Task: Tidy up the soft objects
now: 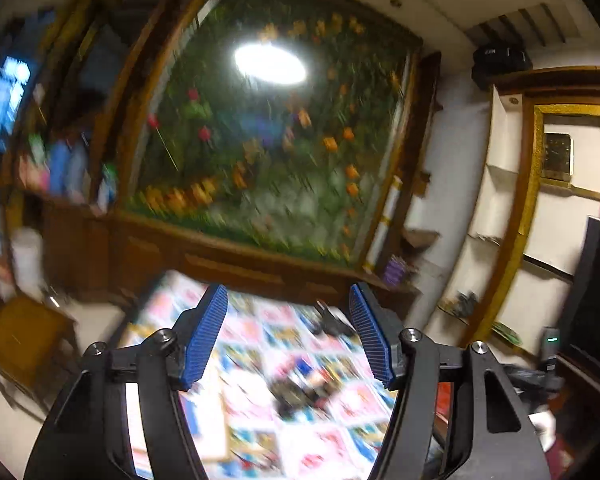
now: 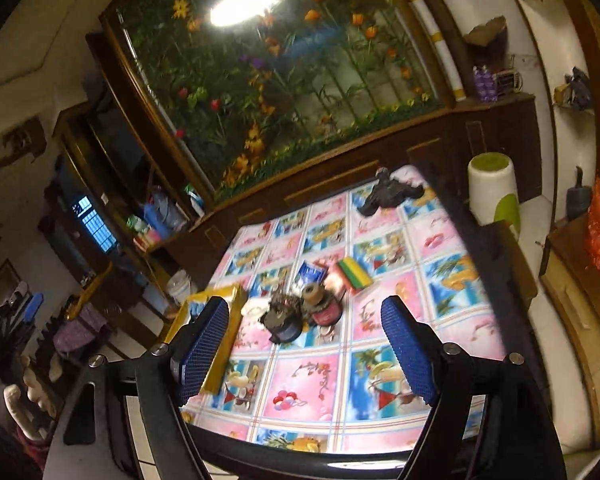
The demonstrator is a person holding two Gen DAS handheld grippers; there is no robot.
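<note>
The left gripper (image 1: 288,336) hangs with blue-padded jaws apart and nothing between them; the right gripper (image 2: 304,350) likewise gapes wide, holding nothing.

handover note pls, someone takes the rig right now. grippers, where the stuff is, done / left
Left gripper: jaws open, nothing between them; its view is blurred.
Right gripper: jaws open, empty.
Things: small pile mid-table on the patterned cloth; striped sponge and blue packet just behind it; yellow box at the left edge; dark item at the far edge.
Done: nothing sorted that I can see.
Left: all of it.
</note>
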